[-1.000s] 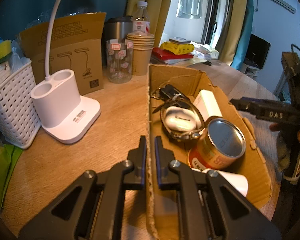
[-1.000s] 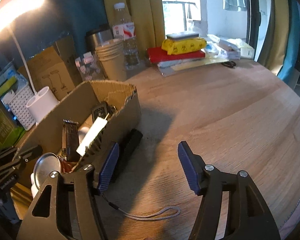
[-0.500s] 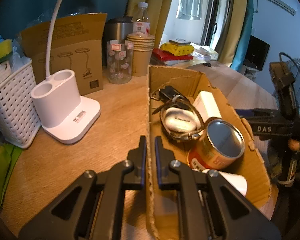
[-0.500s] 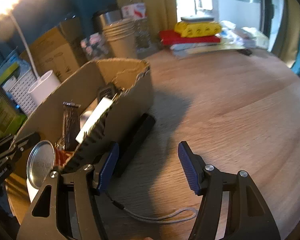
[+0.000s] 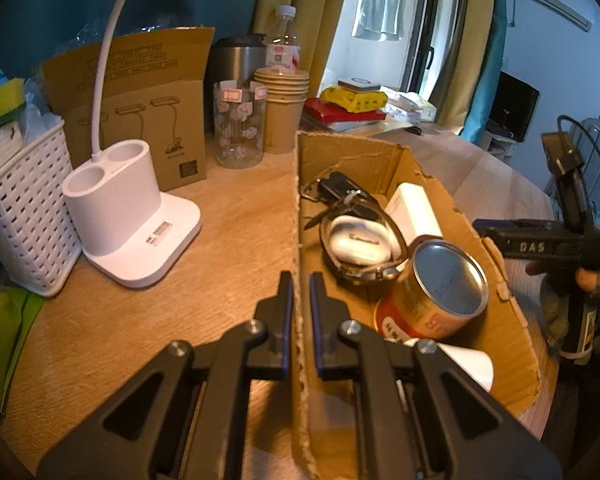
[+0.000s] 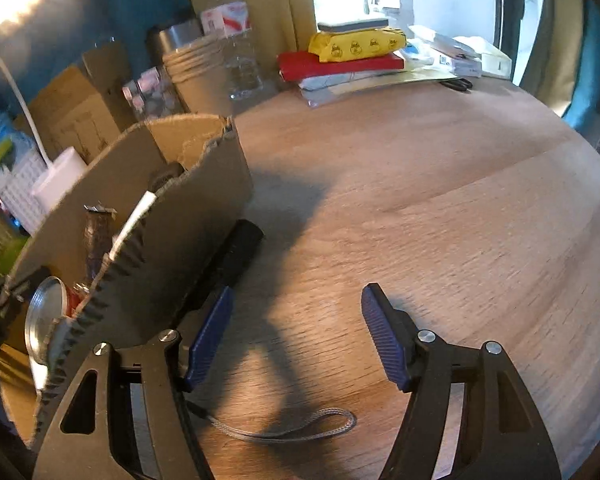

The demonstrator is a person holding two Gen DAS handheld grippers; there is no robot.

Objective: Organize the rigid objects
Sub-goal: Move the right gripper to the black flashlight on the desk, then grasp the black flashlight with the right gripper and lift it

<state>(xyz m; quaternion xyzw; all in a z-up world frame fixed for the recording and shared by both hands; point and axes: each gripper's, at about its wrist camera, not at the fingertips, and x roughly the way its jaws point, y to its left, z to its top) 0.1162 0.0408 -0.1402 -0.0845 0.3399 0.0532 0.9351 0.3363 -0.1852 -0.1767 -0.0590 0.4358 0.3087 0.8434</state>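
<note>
The cardboard box (image 5: 380,160) sits on the pale wood-grain table (image 6: 440,200), its corrugated rim torn ragged along the top, and the left gripper (image 5: 300,304) is clamped on the box's near side wall, one blue-edged finger inside and one outside. Inside lie a round tin can (image 5: 440,292) on its side with a dull silver end and orange label, a smooth white earbud case (image 5: 360,240) ringed by a dark watch strap, a flat white box (image 5: 416,212) and some black keys or a fob at the far end. Outside the box, right against its far wall, a black cylindrical flashlight (image 6: 236,256) with a knurled body lies on the table, its grey woven wrist cord (image 6: 300,432) looping toward the right gripper (image 6: 296,320). That gripper's ribbed blue pads are spreading apart, with only bare tabletop between them; the left pad stands just beside the flashlight's near end, whether touching I cannot tell. To the right the table is open wood up to a stack of a red book (image 6: 340,64) and a yellow packet (image 6: 356,46). On the box's other side stand a white desk lamp base (image 5: 128,216), a white woven-pattern plastic basket (image 5: 24,208) and stacked paper cups (image 5: 282,112).
</note>
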